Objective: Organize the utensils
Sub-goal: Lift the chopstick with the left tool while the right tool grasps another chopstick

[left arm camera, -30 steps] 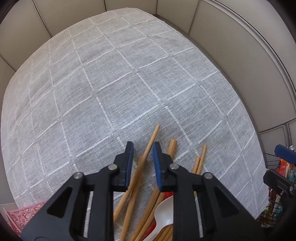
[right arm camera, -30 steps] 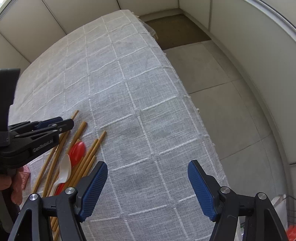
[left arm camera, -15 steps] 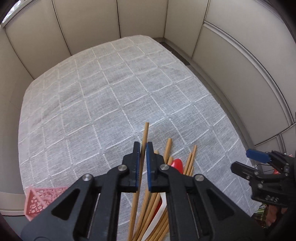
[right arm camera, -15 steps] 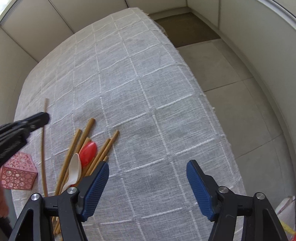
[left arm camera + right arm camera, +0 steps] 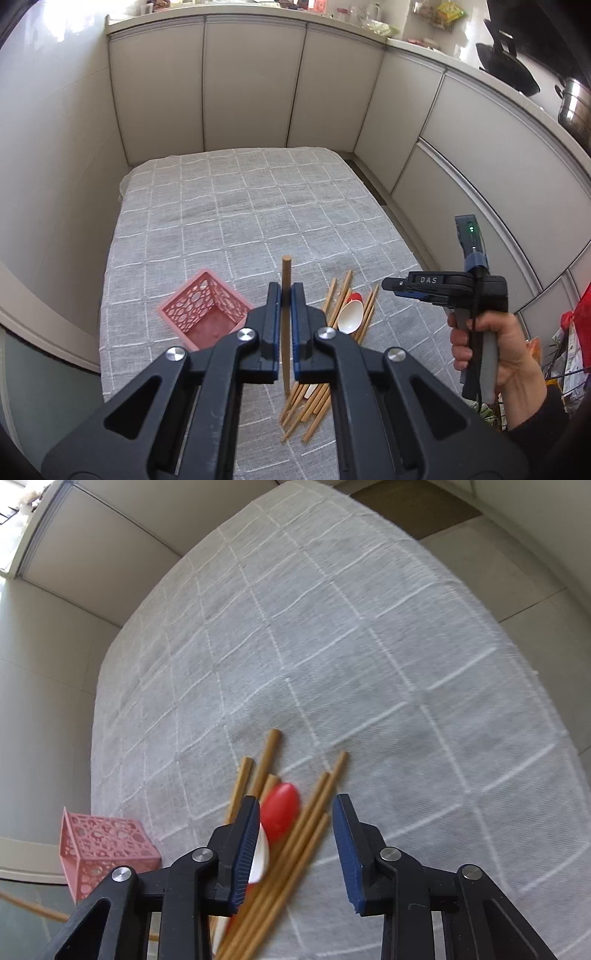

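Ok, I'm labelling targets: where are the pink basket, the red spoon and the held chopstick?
pink basket (image 5: 205, 314), left wrist view, inner wall.
red spoon (image 5: 279, 810), right wrist view, bowl.
held chopstick (image 5: 287, 271), left wrist view, upper shaft.

One pink perforated basket (image 5: 204, 314) sits left of centre in the left wrist view. Two spoons lie in the pile at lower centre, one white spoon (image 5: 349, 321) and one red spoon (image 5: 279, 811). One wooden chopstick (image 5: 286, 325) is held apart from the chopstick pile (image 5: 314, 391), whose overlapping sticks cannot be counted exactly.
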### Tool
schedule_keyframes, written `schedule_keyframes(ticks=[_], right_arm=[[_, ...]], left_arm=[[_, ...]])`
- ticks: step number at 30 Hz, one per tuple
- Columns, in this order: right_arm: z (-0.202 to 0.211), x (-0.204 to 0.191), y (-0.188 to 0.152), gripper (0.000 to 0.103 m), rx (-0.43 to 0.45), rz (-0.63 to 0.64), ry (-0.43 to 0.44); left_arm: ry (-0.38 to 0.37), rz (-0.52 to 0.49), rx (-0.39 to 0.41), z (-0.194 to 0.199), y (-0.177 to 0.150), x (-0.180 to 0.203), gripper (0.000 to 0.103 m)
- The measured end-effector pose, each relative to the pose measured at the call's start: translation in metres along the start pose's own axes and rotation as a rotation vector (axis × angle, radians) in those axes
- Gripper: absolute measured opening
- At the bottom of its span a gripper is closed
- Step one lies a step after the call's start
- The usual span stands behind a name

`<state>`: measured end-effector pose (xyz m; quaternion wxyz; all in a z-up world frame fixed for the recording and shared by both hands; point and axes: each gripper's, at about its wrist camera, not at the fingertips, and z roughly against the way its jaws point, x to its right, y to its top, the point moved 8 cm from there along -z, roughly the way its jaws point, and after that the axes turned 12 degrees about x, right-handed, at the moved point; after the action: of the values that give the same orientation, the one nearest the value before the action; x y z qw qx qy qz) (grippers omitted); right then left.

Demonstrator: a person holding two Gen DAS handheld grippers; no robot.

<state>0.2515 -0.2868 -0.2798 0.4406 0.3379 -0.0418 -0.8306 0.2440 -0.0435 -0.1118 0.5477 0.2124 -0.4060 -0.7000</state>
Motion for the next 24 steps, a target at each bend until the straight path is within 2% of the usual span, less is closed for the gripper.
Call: schedule_keyframes(ticks=[4,7,12,16,17,19,20,24], right_arm=[[-0.027,-0.003,0.004,0.029,-0.019,-0.01,-0.008],[-0.047,-0.005,0.008,0.029,-0.032,-0.017,-0.004],[-0.069,-0.014,0.011,0.026,-0.037,-0.032,-0.004],[-0.087,-0.022,0.008,0.026,-0.038,0.011,-0.06],[-0.087,-0.024,0.009,0.024,-0.025,0.032,-0.08],[-0.089,-0.028,0.009,0.014,-0.02,0.072,-0.13],[-0.089,-0.029,0.008,0.014,-0.012,0.098,-0.158],[-0.089,-0.035,0.005,0.012,0.014,0.137,-0.158]], left_arm=[[-0.027,0.073,0.056,0.015,-0.007,-0.018,0.006],[-0.047,0.073,0.086,0.025,-0.01,-0.026,0.006],[-0.071,0.079,0.087,0.026,-0.01,-0.028,0.006],[-0.065,0.077,0.076,0.025,-0.014,-0.034,0.006],[-0.063,0.081,0.074,0.024,-0.015,-0.036,0.006],[-0.054,0.088,0.073,0.025,-0.016,-0.04,0.006],[-0.046,0.09,0.076,0.026,-0.016,-0.042,0.006],[-0.017,0.091,0.105,0.03,-0.014,-0.053,0.006]])
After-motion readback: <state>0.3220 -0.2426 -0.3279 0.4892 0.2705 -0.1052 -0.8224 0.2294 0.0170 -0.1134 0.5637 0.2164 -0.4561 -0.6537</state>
